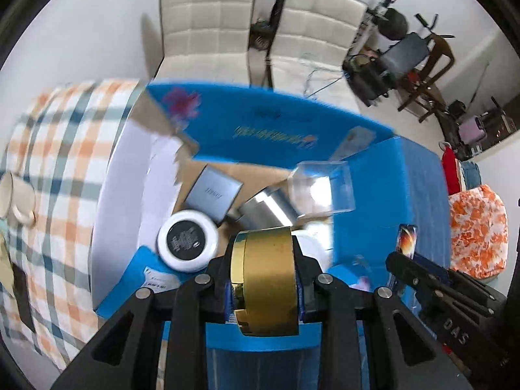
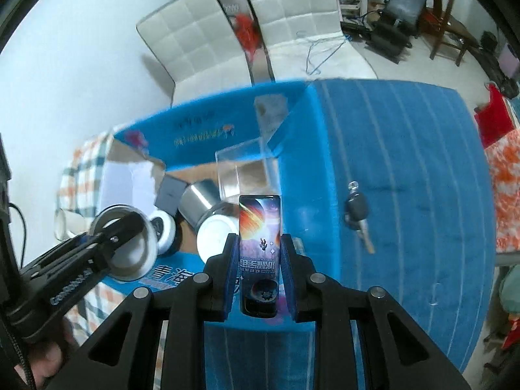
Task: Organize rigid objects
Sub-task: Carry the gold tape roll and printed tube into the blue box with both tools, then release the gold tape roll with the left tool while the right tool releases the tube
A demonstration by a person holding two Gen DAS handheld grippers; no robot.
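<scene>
left wrist | left hand-held gripper [image 1: 264,287] clenched on gold tin [image 1: 265,279] — above blue box [image 1: 390,195]

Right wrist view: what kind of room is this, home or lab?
Probably a lived-in home room: two white quilted padded chairs, a blue striped rug-like cloth with a black car key on it, and a checked orange-and-blue tablecloth.

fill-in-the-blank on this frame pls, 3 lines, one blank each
1. The left gripper is shut on a round ____-coloured tin.
2. The right gripper grips a slim box printed with planets, held ____.
3. The black car key lies on the ____ striped cloth.

Missing words: gold; upright; blue
</scene>
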